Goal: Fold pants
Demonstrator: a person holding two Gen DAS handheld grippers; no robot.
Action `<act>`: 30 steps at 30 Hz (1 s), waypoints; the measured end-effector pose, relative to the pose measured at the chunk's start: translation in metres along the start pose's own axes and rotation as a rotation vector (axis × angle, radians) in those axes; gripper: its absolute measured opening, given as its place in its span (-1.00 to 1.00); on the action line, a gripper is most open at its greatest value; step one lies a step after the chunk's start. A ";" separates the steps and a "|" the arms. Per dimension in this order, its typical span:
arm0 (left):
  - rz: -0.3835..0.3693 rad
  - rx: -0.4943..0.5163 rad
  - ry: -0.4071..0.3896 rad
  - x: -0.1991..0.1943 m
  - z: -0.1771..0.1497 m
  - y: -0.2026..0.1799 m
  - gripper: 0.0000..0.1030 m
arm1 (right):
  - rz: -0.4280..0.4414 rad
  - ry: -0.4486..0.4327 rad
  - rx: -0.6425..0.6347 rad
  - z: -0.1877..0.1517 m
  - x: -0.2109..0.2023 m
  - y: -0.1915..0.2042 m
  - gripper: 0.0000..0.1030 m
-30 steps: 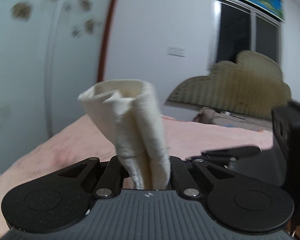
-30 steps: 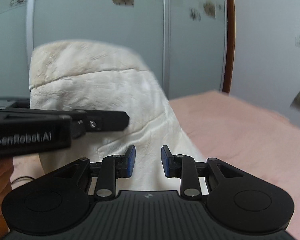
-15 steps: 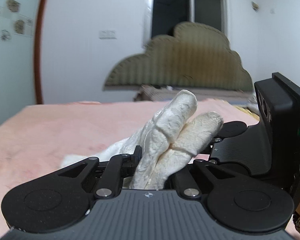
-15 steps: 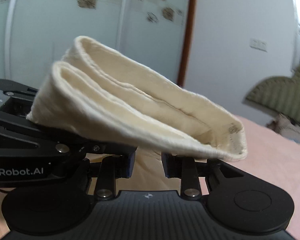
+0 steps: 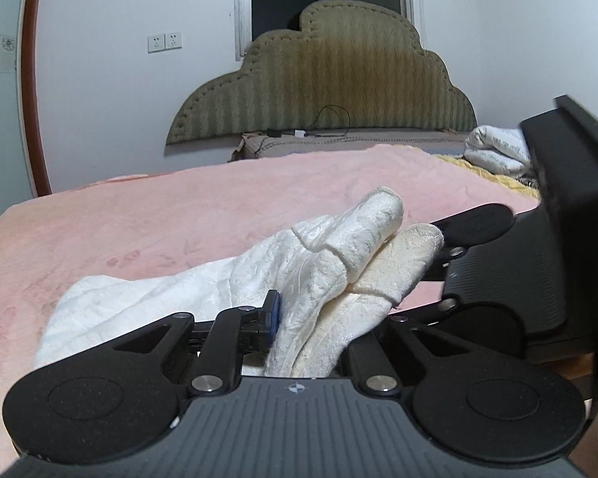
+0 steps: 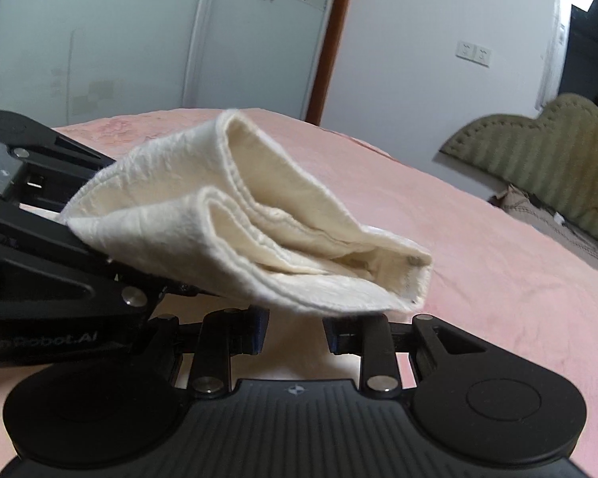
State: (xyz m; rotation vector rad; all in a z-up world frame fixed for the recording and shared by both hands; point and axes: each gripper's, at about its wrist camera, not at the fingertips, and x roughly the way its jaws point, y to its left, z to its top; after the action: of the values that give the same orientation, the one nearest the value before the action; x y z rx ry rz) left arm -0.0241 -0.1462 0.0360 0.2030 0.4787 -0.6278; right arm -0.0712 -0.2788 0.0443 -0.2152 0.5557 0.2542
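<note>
The cream pants point(image 5: 331, 267) are folded into a thick bundle. My left gripper point(image 5: 313, 318) is shut on the bundle's near end, and the rest trails left onto the pink bed cover point(image 5: 179, 215). In the right wrist view the bundle point(image 6: 259, 223) hangs from the left gripper's fingers point(image 6: 40, 199) and lies across in front of my right gripper point(image 6: 295, 330). The right gripper's jaws stand apart, just under the bundle, with cream cloth seen in the gap. The right gripper's body point(image 5: 538, 247) shows at the right of the left wrist view.
An olive padded headboard point(image 5: 331, 79) stands at the far end of the bed. A rolled white quilt point(image 5: 494, 151) lies at the far right. Wardrobe doors point(image 6: 139, 40) with flower prints stand behind the bed in the right wrist view.
The left gripper has swung the held pants from upright down toward the bed and turned to face the headboard. The bundle has sunk lower in front of the right gripper.
</note>
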 end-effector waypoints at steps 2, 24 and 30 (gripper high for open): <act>-0.006 0.011 -0.001 0.001 -0.004 -0.004 -0.78 | -0.004 -0.005 0.019 -0.005 -0.006 -0.003 -0.46; 0.020 0.247 0.044 0.025 -0.036 -0.035 -0.44 | -0.068 -0.069 0.325 0.006 -0.074 -0.025 -0.03; 0.051 0.290 0.052 0.016 -0.044 -0.026 0.16 | -0.093 0.108 0.279 0.000 -0.025 -0.012 0.12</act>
State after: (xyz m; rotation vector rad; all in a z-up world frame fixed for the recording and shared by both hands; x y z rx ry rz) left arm -0.0443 -0.1610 -0.0115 0.5056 0.4303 -0.6420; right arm -0.0882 -0.2942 0.0598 0.0160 0.6793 0.0727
